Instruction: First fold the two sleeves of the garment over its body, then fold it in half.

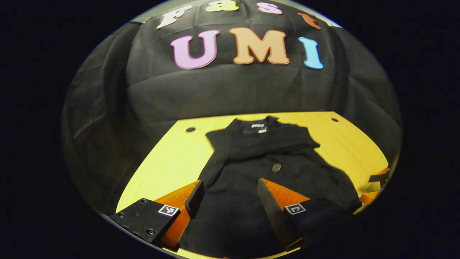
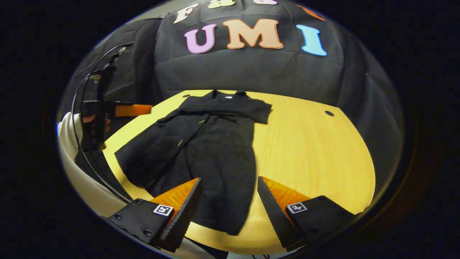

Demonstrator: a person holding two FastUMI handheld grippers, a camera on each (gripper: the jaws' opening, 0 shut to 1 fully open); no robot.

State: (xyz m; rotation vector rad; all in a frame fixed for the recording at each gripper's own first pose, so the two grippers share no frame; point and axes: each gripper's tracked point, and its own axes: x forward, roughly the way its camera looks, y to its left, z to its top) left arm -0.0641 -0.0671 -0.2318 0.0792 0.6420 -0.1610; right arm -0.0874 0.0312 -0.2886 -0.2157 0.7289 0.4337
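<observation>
A black button-front garment (image 1: 266,162) lies flat on the yellow table (image 1: 169,162), collar at the far end. In the right gripper view the garment (image 2: 212,144) has short sleeves resting near its shoulders, and its hem reaches the near edge. My left gripper (image 1: 230,183) hovers open over the lower body of the garment, with nothing between its fingers. My right gripper (image 2: 229,180) is also open, above the hem's right corner. The left gripper (image 2: 118,109) shows again at the left of the right gripper view, held in a hand above the table's left edge.
The table (image 2: 312,144) has small round holes near its far corners (image 2: 329,113). A white sleeve (image 2: 77,172) runs along the left side. Bare tabletop lies to the right of the garment. Orange parts of the right gripper (image 1: 377,178) peek in at the far right.
</observation>
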